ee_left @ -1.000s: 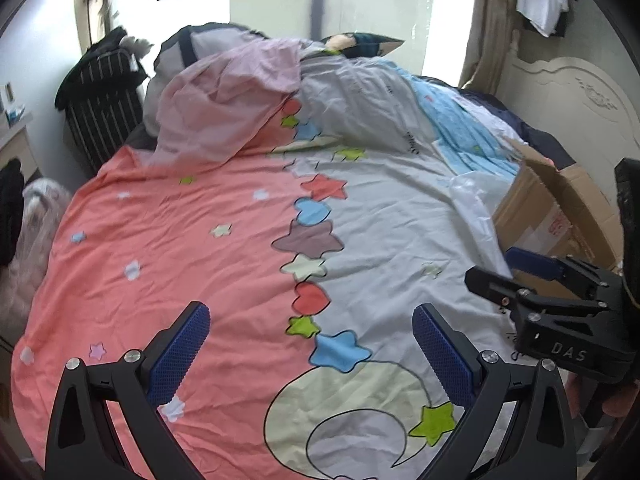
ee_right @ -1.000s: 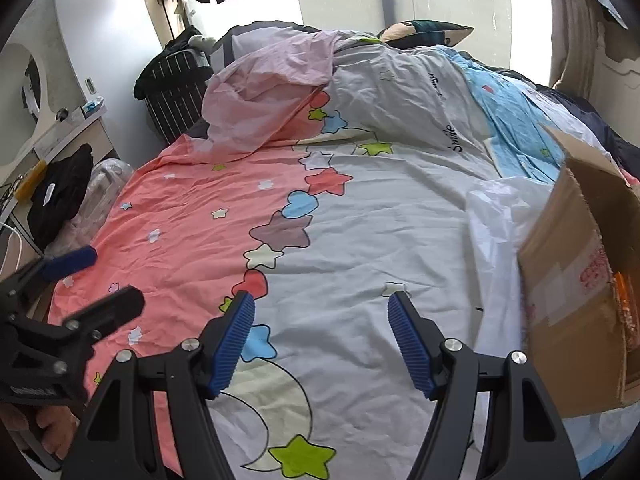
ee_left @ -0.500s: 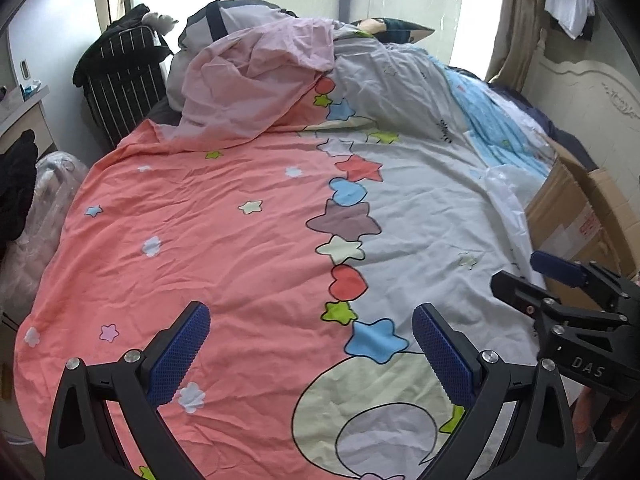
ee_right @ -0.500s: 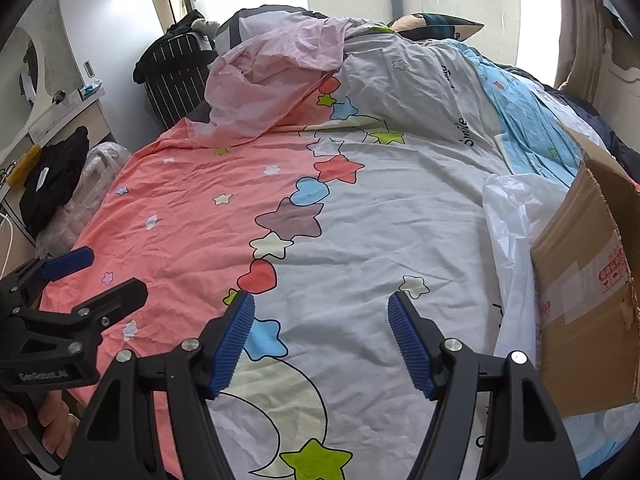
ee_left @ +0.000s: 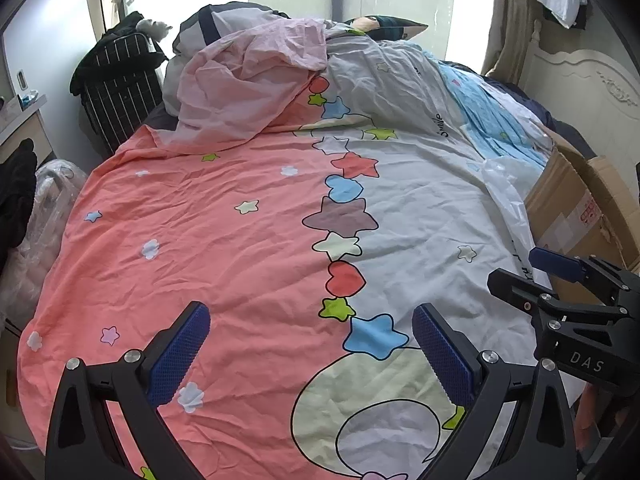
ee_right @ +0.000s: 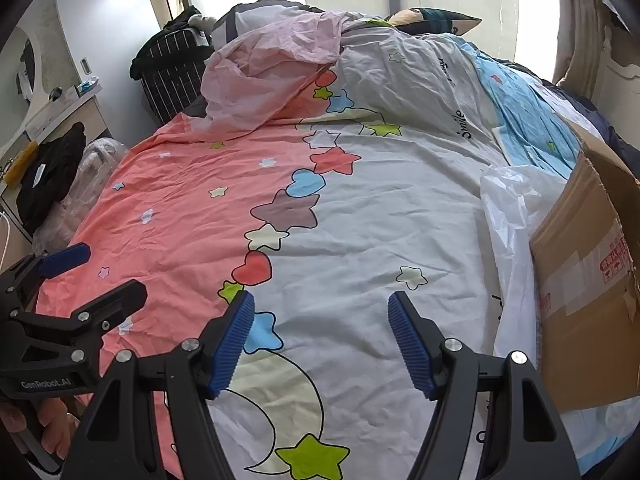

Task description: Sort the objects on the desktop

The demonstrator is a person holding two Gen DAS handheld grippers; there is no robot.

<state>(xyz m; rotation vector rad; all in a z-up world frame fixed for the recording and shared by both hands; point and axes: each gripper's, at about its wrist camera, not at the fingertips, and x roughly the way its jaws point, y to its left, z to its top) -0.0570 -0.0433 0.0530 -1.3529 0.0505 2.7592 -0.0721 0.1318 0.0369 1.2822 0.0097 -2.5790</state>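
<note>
My left gripper [ee_left: 310, 316] is open and empty, held above the near end of a bed covered by a pink and white quilt [ee_left: 248, 240] with stars and a moon. My right gripper [ee_right: 320, 304] is open and empty over the white half of the quilt [ee_right: 360, 232]. The right gripper also shows at the right of the left wrist view [ee_left: 532, 276], and the left gripper at the left of the right wrist view [ee_right: 80, 276]. No small desktop objects show on the quilt.
An open cardboard box [ee_right: 584, 272] lies at the bed's right side beside a white plastic bag [ee_right: 512, 216]. A crumpled pink sheet [ee_left: 248, 88] and blue bedding [ee_left: 492, 128] lie at the far end. A black striped suitcase [ee_left: 120, 88] and a desk [ee_right: 52, 112] stand at left.
Both grippers have moved back and tilted up a little, so more of the bed's far end shows. Both stay open and empty.
</note>
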